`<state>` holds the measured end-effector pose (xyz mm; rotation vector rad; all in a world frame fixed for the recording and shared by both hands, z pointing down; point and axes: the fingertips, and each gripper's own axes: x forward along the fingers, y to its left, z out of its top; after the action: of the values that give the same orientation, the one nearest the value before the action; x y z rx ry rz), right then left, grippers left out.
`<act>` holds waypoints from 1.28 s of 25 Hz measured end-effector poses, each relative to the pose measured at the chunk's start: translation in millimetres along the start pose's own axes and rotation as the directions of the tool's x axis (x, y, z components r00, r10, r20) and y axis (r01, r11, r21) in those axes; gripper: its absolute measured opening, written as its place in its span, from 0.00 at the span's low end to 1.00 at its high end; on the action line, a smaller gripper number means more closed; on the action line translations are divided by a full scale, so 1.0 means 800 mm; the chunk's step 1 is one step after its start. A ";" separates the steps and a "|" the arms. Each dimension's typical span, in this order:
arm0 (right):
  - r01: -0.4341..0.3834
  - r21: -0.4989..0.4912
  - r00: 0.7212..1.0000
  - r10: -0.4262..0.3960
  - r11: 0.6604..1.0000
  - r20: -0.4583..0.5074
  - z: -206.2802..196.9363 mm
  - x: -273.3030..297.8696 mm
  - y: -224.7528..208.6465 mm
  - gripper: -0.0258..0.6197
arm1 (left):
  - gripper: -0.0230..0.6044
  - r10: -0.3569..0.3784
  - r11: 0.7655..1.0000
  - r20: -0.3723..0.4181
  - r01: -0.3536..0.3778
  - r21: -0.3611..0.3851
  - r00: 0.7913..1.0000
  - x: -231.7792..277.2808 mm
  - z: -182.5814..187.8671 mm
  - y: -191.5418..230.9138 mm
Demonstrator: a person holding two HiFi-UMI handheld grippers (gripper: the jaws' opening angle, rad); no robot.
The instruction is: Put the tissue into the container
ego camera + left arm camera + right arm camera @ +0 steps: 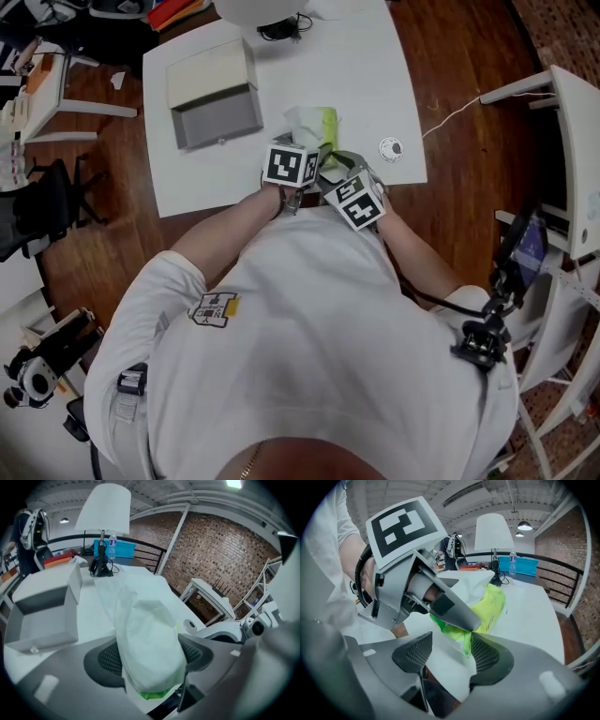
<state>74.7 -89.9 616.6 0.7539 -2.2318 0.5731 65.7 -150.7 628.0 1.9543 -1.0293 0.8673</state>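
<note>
1. The tissue (147,639) is a soft, crumpled white wad bulging out of a glossy yellow-green wrapper (492,606). In the head view it sits a little above mid-frame, near the lower edge of the white table (375,66).
2. The left gripper view shows it filling the whole gap of my left claw (150,657). Both dark, mesh-textured pads press into its sides, so that claw is clamped on the tissue. A sliver of green peeks out beneath.
3. Only the right gripper view shows the wrapper from the side. Its folded corner dips into my right claw (451,654) and lies against the pad at frame right. The other pad stands clear of it, so those jaws are apart and grip nothing.
4. That view also shows my left claw from outside, with one smooth grey finger lying over the wrapper.
5. The container (214,94) is a grey, boxy, open tray with a pale lid. It lies at the upper left of the head view, well apart from the tissue.
6. A white-shaded lamp (104,508) stands at the top of the left gripper view. The head view alone shows a small round disc (391,148) to the right of the tissue.
</note>
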 end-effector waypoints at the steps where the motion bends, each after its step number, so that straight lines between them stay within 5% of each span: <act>1: -0.004 -0.012 1.000 0.004 1.000 0.022 0.014 0.000 0.002 0.44 | 0.56 -0.002 1.000 0.025 0.001 0.017 1.000 -0.011 0.013 0.005; 8: -0.085 -0.134 0.987 0.102 0.987 0.127 0.110 0.025 0.054 0.40 | 0.56 0.022 0.977 0.076 -0.037 0.212 0.997 -0.091 0.052 0.081; 14: -0.114 -0.211 0.980 0.144 0.971 0.134 0.179 0.073 0.102 0.38 | 0.56 0.011 0.909 0.041 -0.027 0.417 0.999 -0.140 0.069 0.154; 17: -0.121 -0.240 0.981 0.152 0.963 0.116 0.210 0.099 0.125 0.36 | 0.55 -0.007 0.855 0.007 0.002 0.518 1.000 -0.159 0.074 0.190; 20: -0.125 -0.261 0.982 0.157 0.957 0.106 0.236 0.126 0.145 0.35 | 0.55 -0.024 0.776 -0.049 0.050 0.629 0.998 -0.173 0.079 0.221; 25: -0.145 -0.279 0.982 0.172 0.949 0.075 0.258 0.170 0.175 0.35 | 0.55 0.007 0.581 -0.150 0.118 0.806 0.989 -0.182 0.076 0.259; 32: -0.112 -0.229 0.991 0.127 0.967 0.052 0.261 0.199 0.183 0.35 | 0.56 0.087 0.345 -0.296 0.250 0.905 0.951 -0.156 0.043 0.299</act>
<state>-214.1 -159.9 570.7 0.5321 -2.3666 0.3459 -190.6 -229.2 580.8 2.6069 -0.1216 1.9438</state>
